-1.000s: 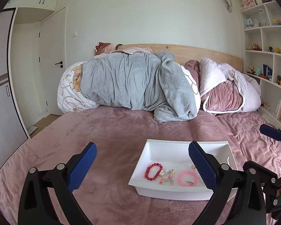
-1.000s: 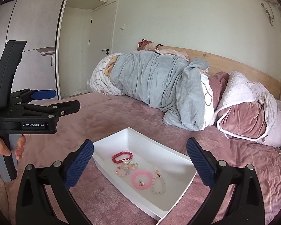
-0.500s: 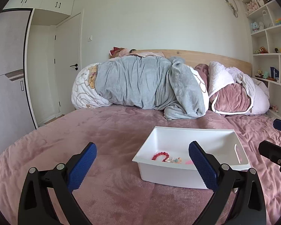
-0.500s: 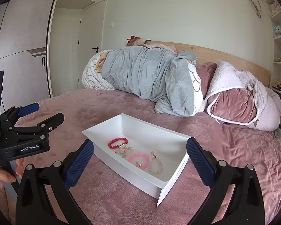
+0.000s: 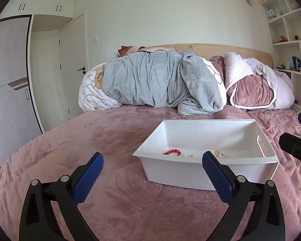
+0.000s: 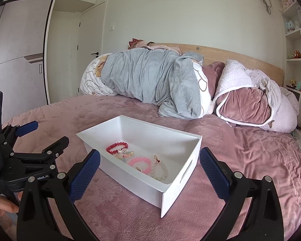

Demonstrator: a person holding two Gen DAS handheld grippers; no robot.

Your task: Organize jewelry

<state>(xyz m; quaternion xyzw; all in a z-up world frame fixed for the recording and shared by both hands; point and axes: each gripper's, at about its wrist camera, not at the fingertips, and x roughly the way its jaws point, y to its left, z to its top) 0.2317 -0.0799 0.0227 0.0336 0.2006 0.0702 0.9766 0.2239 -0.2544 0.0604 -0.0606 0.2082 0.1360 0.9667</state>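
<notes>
A white plastic bin rests on the pink bedspread and holds several bracelets. Inside lie a red bead bracelet, a pink bead bracelet, a pale bead bracelet and a small multicoloured one. From the left wrist view only the bin's rim and the red bracelet show clearly. My left gripper is open and empty, low in front of the bin. My right gripper is open and empty, just short of the bin's near wall.
The bed has a pink velvet cover. A rolled grey duvet and pink-white pillows pile against the wooden headboard. White shelves with toys stand at the right, a wardrobe and door at the left. A hand holds the left gripper.
Both grippers have dropped lower and drawn back toward the bed surface, so the bin is seen more from the side. The jaws stayed open. The bracelets have not moved.
</notes>
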